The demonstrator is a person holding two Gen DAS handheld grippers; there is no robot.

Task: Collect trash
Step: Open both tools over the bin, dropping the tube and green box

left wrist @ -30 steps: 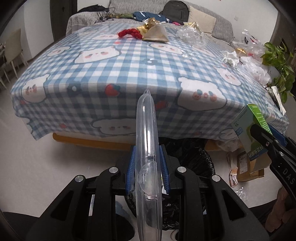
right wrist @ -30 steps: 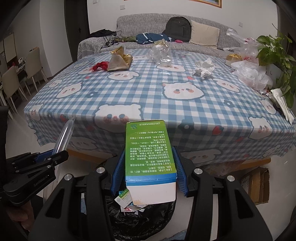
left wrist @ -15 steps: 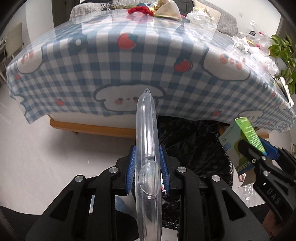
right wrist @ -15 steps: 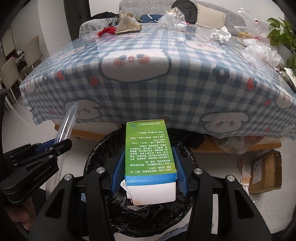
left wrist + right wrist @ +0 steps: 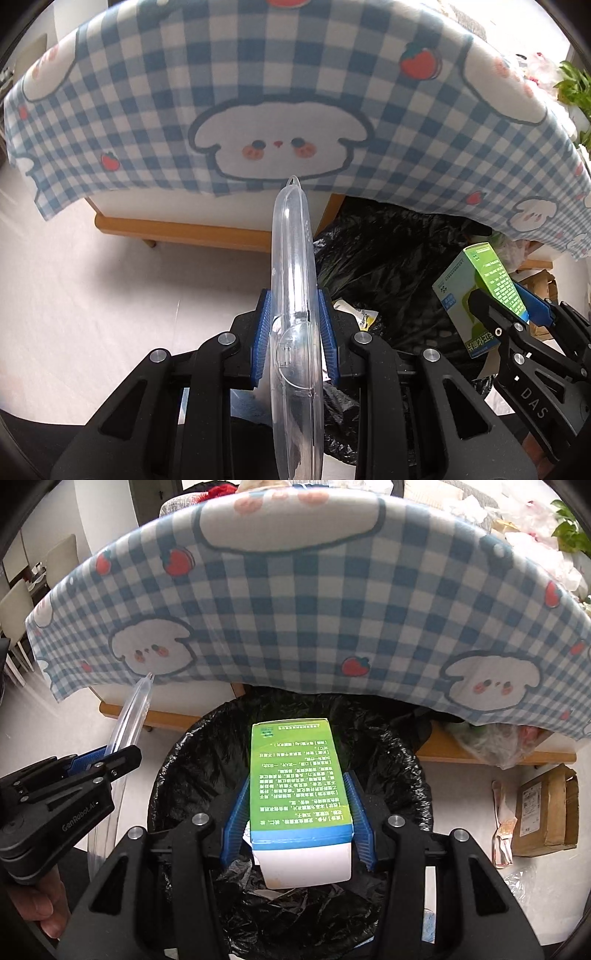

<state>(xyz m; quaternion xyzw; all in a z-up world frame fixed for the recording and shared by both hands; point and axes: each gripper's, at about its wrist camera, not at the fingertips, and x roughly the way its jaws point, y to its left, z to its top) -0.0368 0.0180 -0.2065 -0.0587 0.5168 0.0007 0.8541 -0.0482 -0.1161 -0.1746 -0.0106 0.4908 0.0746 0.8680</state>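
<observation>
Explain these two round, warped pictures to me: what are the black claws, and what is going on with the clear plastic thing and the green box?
There is no robot here. A person holds a two-finger grabbing tool in each hand, and each tool carries a wide-angle camera looking forward along its fingers, hence the round, bent look.

One picture comes from the left gripper. Its blue pads are closed on a clear plastic case held edge-on. The other comes from the right gripper, which clamps a green box printed with text. Each tool also shows at the side of the other's picture.

Both are pointed down near a bin lined with a black trash bag, which already holds some scraps. The green box is right over its opening. Behind hangs a blue checked tablecloth with cartoon animals and strawberries. A cardboard box sits on the floor to the right.
</observation>
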